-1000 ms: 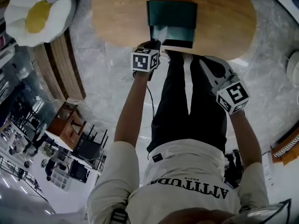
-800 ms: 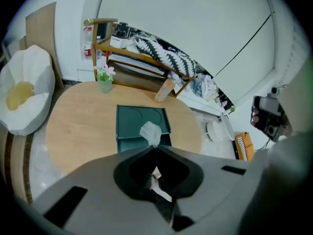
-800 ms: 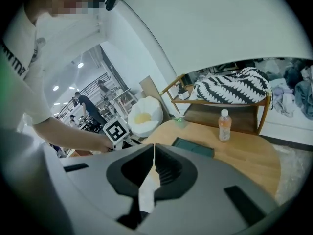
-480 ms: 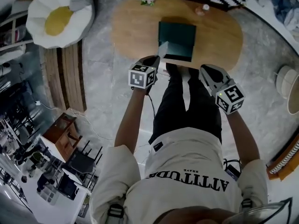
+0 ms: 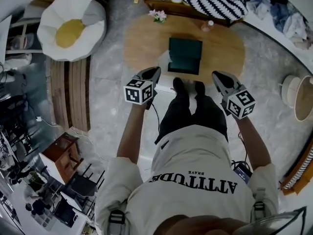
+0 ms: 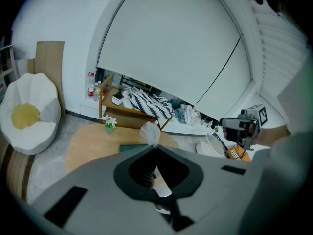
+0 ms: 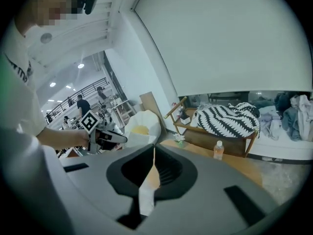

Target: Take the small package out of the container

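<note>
Both of your arms have come up and back from the tabletop [image 5: 142, 43] since the earlier frames, and the small package [image 6: 150, 132] has come up with the left one. A second ago your left hand-held gripper [image 6: 154, 146] was at the front edge of the container [image 5: 185, 55]. Now it hangs well above and in front of it.

Its jaws are clamped on the package, a pale, crumpled bit of wrapping that sticks out past the tips in the left gripper view. Your right hand-held gripper [image 7: 153, 148] is raised beside it with its jaws together and nothing between them.

The dark green container sits on the wooden tabletop, and from the head view I can't tell what is left inside it.

By my reading, the main step is done, because the package is out and clear of the container. What remains is probably only to carry it somewhere and set it down, keeping the pinch firm since you hold it by a thin edge.
</note>
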